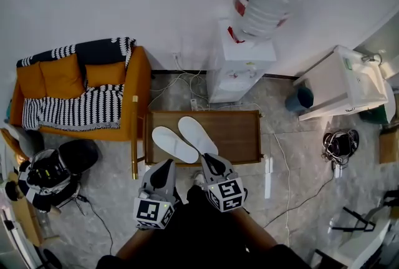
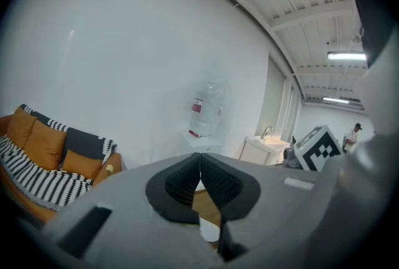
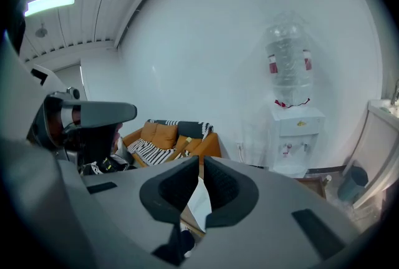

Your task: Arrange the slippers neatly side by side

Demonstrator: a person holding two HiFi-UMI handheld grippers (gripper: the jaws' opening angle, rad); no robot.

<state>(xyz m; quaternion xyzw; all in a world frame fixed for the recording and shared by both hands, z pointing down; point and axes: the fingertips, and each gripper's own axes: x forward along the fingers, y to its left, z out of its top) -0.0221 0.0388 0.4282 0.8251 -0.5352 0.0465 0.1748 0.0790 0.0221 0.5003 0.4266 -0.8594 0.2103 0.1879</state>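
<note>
**Both pairs of fingers closed, just short of the slippers**

My left gripper (image 1: 166, 165) has its fingers (image 2: 218, 183) pressed together at the tips with nothing between them. My right gripper (image 1: 210, 159) is closed too, its fingers (image 3: 222, 186) all but touching, and only a sliver of white shows behind the slit.

Just up-frame of my fingertips runs the near edge of the low wooden table (image 1: 240, 130). The left slipper (image 1: 174, 144) and the right slipper (image 1: 196, 133) lie on its left half. They sit close beside each other, both slanting toward the upper left, with their heels at that near edge. The table's right half is bare. Its left end sits close against the arm of the orange sofa (image 1: 75, 83), while open floor (image 1: 293, 161) lies to its right, crossed by a thin cable.

Both grippers point up-frame, side by side and slightly apart, with their marker cubes toward me at the bottom centre.

A water dispenser (image 1: 240, 71) stands against the white wall at upper centre. A white sink cabinet (image 1: 336, 83) is at the right.
</note>
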